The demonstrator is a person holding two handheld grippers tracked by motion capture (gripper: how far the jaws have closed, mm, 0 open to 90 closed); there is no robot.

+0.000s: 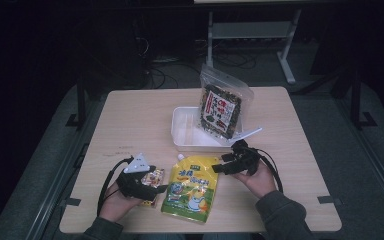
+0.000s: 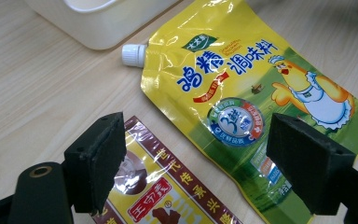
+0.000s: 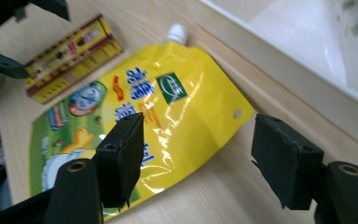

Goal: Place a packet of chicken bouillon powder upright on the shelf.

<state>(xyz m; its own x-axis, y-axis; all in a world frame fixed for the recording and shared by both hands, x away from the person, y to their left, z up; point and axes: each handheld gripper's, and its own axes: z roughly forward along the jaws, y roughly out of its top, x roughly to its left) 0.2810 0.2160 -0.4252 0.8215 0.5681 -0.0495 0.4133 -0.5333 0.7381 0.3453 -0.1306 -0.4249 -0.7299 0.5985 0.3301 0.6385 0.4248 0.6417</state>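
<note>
A yellow spouted seasoning pouch (image 1: 191,187) (image 2: 256,102) (image 3: 135,112) lies flat near the table's front edge, its white cap (image 2: 133,54) toward the tray. To its left lies a small red-and-yellow packet (image 1: 153,181) (image 2: 168,196) (image 3: 72,56). My left gripper (image 1: 152,189) (image 2: 200,172) is open, hovering low over the packet and the pouch's left edge. My right gripper (image 1: 221,165) (image 3: 198,158) is open just above the pouch's top right corner. A clear bag of dark dried snack (image 1: 222,107) leans upright in the white tray (image 1: 185,140).
The white tray's wall (image 2: 98,28) (image 3: 279,79) stands just beyond the pouch. The wooden table (image 1: 130,120) has bare room at left and far right. A metal table frame (image 1: 250,30) and cables stand behind on the dark floor.
</note>
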